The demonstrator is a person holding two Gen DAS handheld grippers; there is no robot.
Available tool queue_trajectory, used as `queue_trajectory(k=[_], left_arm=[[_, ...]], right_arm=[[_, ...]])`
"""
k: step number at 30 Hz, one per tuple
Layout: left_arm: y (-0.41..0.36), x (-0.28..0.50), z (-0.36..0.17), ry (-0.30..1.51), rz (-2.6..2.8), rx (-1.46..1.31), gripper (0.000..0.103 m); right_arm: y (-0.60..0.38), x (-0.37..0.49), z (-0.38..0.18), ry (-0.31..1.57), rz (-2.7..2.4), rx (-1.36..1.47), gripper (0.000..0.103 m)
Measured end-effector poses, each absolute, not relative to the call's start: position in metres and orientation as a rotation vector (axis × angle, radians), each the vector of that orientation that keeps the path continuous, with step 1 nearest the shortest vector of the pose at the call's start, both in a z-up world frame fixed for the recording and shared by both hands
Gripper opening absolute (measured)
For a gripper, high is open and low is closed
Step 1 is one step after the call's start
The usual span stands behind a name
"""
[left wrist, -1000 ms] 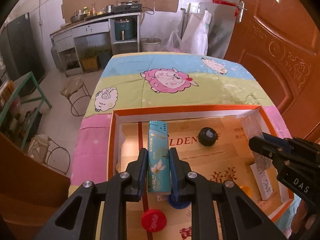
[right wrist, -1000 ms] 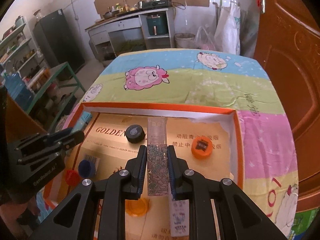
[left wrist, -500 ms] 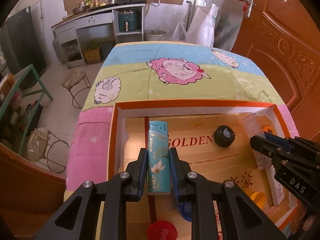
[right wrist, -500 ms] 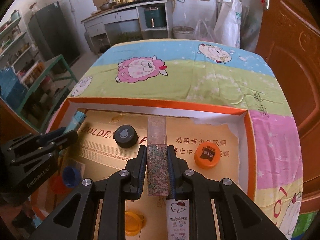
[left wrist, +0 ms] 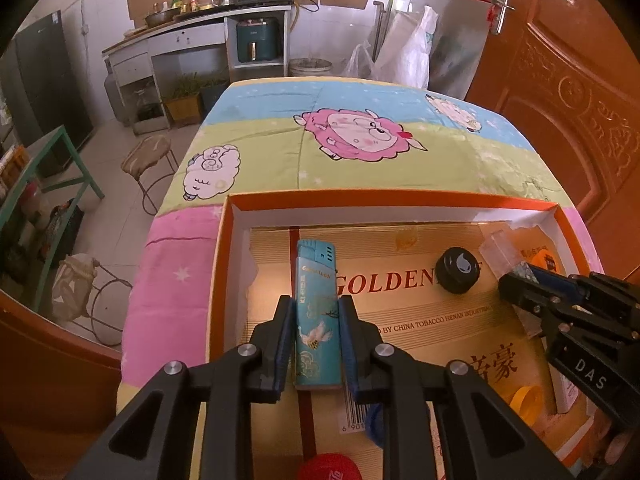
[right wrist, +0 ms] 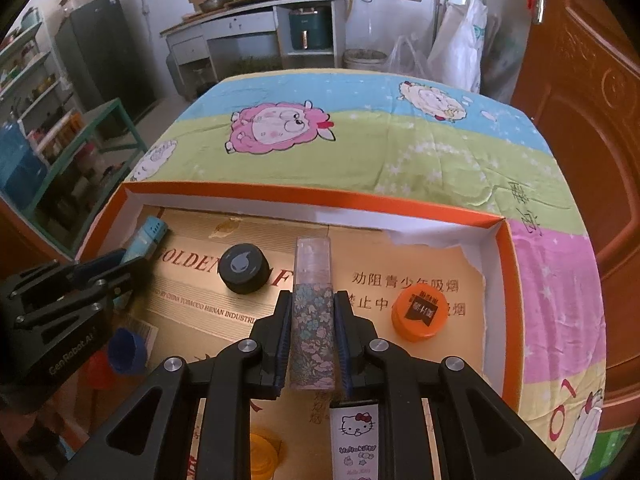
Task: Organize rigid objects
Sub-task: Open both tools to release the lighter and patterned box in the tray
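The left claw [left wrist: 314, 344] clenches a teal lighter [left wrist: 316, 316]; the right claw [right wrist: 310, 342] clenches a floral tube [right wrist: 312, 320], black cap [right wrist: 244, 268] ahead-left.

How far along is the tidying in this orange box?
Nothing looks sorted yet. In hand: the left gripper is shut on a teal lighter, the right gripper on a floral lighter, both over the orange box. Left: loose caps, including the black cap and orange cap, lie scattered inside.
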State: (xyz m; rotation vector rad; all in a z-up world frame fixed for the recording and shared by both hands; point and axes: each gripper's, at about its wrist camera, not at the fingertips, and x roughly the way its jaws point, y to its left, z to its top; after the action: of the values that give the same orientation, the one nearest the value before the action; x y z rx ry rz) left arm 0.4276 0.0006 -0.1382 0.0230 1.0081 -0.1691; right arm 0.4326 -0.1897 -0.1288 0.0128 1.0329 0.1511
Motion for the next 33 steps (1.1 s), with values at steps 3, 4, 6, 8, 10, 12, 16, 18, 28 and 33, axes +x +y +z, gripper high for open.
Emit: queue_trajectory(k=[3,4,6,8,10,12,16,18,28,33], left_arm=[[0.001,0.428,-0.139,1.006,-0.166,0.026,0.023],[0.001,0.428,-0.138,1.006,-0.165,0.031,0.024],[-0.001,0.428,-0.139,1.002,-0.161,0.047,0.035],[-0.001,0.428,-0.139,0.999,-0.169,0.042,0.045],[0.000,0.427,-0.138,0.994,-0.188,0.026,0.049],[0.000,0.427,-0.137,0.990,-0.190,0.024,0.051],[0.000,0.422,-0.135,0.975,-0.192,0.013,0.052],[-0.001,0.420,-0.133,0.970,-0.193,0.013,0.052],[-0.003,0.407,-0.119,0.924,-0.193,0.024,0.052],[-0.002,0.399,-0.112,0.907,-0.196,0.021,0.052]], right_arm=[[-0.191,0.432,-0.129,1.027,0.156,0.021,0.025],[-0.191,0.432,-0.129,1.026,0.155,0.022,0.025],[-0.191,0.431,-0.128,1.024,0.154,0.018,0.029],[-0.190,0.431,-0.128,1.024,0.153,0.018,0.036],[-0.191,0.430,-0.128,1.022,0.153,0.021,0.038],[-0.192,0.429,-0.126,1.016,0.152,0.024,0.039],[-0.193,0.425,-0.121,0.996,0.161,0.032,0.051],[-0.193,0.422,-0.117,0.985,0.165,0.033,0.051],[-0.194,0.412,-0.112,0.984,0.163,0.044,0.051],[-0.194,0.404,-0.109,0.977,0.163,0.050,0.051]])
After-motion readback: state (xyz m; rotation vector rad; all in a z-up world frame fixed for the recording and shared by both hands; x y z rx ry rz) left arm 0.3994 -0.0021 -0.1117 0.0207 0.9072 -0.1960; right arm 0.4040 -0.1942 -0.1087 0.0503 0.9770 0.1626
